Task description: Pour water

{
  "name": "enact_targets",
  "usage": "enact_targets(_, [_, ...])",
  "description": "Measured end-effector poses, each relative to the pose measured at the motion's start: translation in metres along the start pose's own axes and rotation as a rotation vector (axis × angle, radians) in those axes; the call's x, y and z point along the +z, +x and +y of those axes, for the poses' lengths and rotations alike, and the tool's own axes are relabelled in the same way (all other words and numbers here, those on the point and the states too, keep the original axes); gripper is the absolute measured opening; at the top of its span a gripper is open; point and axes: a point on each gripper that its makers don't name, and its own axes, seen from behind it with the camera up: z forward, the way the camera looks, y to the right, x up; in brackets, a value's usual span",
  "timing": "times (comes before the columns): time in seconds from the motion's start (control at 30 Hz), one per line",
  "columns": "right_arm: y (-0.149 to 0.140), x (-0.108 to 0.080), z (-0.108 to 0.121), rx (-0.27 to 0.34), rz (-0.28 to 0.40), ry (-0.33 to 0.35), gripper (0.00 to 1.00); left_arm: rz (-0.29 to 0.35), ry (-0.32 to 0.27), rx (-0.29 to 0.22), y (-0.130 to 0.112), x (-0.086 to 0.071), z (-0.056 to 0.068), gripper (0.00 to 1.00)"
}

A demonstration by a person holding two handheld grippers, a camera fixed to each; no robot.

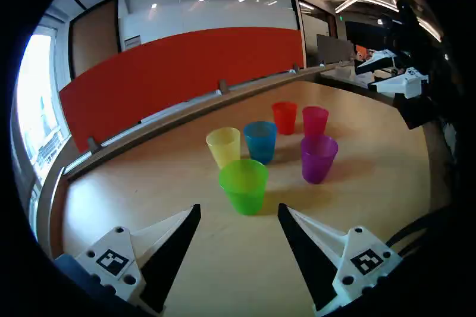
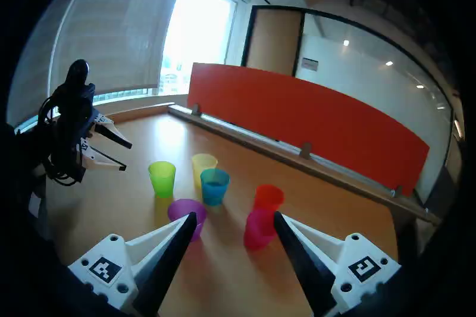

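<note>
The left claw (image 1: 238, 206) sits at the bottom of the frame, its two dark-tipped fingers spread wide with nothing between them. Just beyond the tips, a green cup (image 1: 244, 185) stands upright on the pale wooden bench (image 1: 369, 162). Behind it stand a yellow cup (image 1: 224, 146) and a blue cup (image 1: 260, 141) side by side, a purple cup (image 1: 318, 157) to the right, and a red cup (image 1: 285, 116) and a pink cup (image 1: 315, 119) farthest back. A red partition (image 1: 178, 73) runs along the bench's far edge. The right claw (image 1: 366, 76) hangs at upper right, fingers apart.
</note>
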Motion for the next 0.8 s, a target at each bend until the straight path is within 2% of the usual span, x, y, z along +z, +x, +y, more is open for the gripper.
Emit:
enact_targets(0.2, [0.000,0.012,-0.003,-0.021,-0.023,0.031,1.00,-0.050,-0.032,0.009,-0.010,0.022,-0.003,0.96])
enact_targets(0.5, [-0.003,0.040,-0.006,-0.046,-0.066,0.081,1.00,-0.102,-0.081,0.012,-0.016,0.051,-0.001,0.96])
enact_targets(0.8, [0.002,0.068,-0.013,-0.069,-0.080,0.135,1.00,-0.128,-0.118,-0.006,-0.014,0.078,0.000,0.96])
